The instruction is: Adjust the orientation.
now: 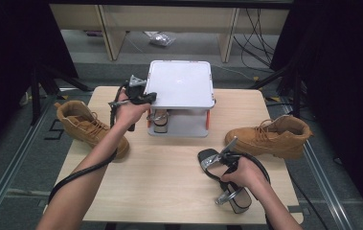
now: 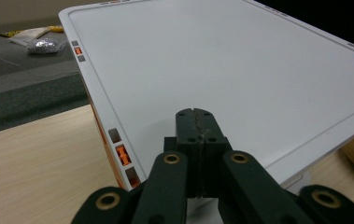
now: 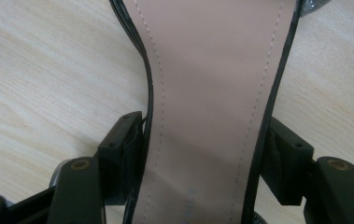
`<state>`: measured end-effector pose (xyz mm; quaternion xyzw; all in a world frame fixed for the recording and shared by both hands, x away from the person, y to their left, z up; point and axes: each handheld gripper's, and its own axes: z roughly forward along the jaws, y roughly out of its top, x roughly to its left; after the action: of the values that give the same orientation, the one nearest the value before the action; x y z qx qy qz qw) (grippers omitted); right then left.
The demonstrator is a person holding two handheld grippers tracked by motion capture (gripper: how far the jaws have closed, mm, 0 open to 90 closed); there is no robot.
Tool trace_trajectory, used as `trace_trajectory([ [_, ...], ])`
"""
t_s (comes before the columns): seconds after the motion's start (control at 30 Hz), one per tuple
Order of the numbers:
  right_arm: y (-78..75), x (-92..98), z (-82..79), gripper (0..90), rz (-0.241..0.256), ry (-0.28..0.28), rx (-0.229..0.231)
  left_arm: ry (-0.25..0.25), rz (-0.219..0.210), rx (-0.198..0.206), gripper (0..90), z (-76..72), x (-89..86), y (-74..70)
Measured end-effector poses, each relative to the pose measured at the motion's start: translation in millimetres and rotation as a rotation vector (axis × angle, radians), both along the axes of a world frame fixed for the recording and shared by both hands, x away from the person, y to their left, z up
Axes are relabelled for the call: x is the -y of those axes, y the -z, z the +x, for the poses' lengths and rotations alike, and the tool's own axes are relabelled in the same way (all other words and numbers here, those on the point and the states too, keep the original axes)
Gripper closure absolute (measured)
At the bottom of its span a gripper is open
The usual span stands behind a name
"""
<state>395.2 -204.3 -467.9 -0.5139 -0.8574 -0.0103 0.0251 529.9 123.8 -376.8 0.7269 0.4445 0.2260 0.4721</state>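
Note:
A black sandal with a beige insole (image 3: pixel 212 79) lies low over the front right of the table, its glittery end (image 1: pixel 239 201) towards the front edge. My right gripper (image 1: pixel 221 165) (image 3: pixel 205 149) is shut on the sandal, one jaw on each side of the sole. A white two-level rack (image 1: pixel 184 84) stands at the back middle of the table. Another sandal (image 1: pixel 160 120) sits on its lower level. My left gripper (image 1: pixel 148 97) (image 2: pixel 196 116) is shut and empty, hovering over the left edge of the rack's top tray (image 2: pixel 240 60).
One tan lace-up boot (image 1: pixel 85 125) lies at the table's left edge and a second tan boot (image 1: pixel 270 136) at the right. Bare wooden tabletop (image 1: pixel 169 167) spreads in front of the rack. Beyond the table are desk legs, cables and floor.

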Motion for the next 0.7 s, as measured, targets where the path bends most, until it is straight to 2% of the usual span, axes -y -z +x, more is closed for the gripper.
trace_trajectory([
  [0.17, -0.3, 1.7, 0.2, 39.3, 0.005, 0.008, 0.002, 0.001, 0.0, 0.0, 89.4, 0.1, 0.0, 0.0],
  [0.23, 0.0, 0.9, -1.3, 39.7, -0.009, 0.02, 0.021, 0.002, 0.0, 0.001, 89.4, 0.1, -0.1, 0.1],
  [0.3, 0.2, 1.5, -1.8, 40.4, -0.015, -0.002, 0.045, 0.002, 0.0, 0.0, 89.4, 0.1, -0.3, 0.1],
  [0.43, -4.6, 0.0, -2.5, 42.3, -0.018, 0.039, 0.07, 0.006, 0.014, -0.003, 89.4, 0.1, -0.7, -0.5],
  [0.57, -9.1, 0.8, -2.7, 43.7, -0.007, 0.05, 0.101, 0.007, 0.014, -0.005, 89.4, 0.3, -0.9, -0.7],
  [0.63, -10.5, 0.0, -2.9, 44.0, 0.01, 0.062, 0.102, 0.008, 0.014, -0.004, 89.4, 0.3, -1.0, -0.6],
  [0.7, -10.9, 1.0, -2.1, 44.1, 0.033, 0.06, 0.068, 0.009, 0.013, -0.004, 89.4, 0.4, -1.2, -0.5],
])
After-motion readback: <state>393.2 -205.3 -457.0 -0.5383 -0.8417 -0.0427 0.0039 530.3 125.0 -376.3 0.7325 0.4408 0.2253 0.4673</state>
